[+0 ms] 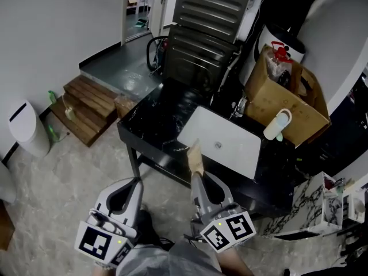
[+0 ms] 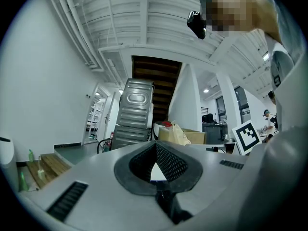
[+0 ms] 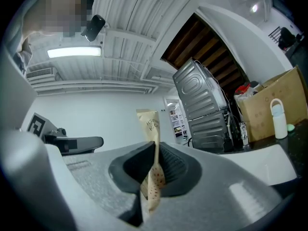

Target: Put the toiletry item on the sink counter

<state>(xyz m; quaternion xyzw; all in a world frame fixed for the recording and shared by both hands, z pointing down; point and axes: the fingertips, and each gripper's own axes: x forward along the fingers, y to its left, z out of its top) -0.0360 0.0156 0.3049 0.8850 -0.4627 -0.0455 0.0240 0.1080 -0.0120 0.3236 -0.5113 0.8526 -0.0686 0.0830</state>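
Observation:
The toiletry item [image 1: 195, 154] is a flat beige tube with dark print. My right gripper [image 1: 198, 176] is shut on its lower end, and the tube sticks out ahead towards the near edge of the white sink basin [image 1: 236, 154]. In the right gripper view the tube [image 3: 150, 129] stands upright between the pads, pinched at the gripper [image 3: 155, 177]. The basin is set into a black counter [image 1: 149, 125]. My left gripper [image 1: 137, 183] hangs low at the left, in front of the counter, shut with nothing in it [image 2: 156, 174].
A cardboard box [image 1: 284, 105] and a white bottle [image 1: 277, 124] stand on the counter behind the basin, next to a faucet [image 1: 238, 107]. Ribbed metal appliances [image 1: 210, 27] rise behind. Wooden steps [image 1: 86, 105] and a white bin [image 1: 26, 128] stand at the left.

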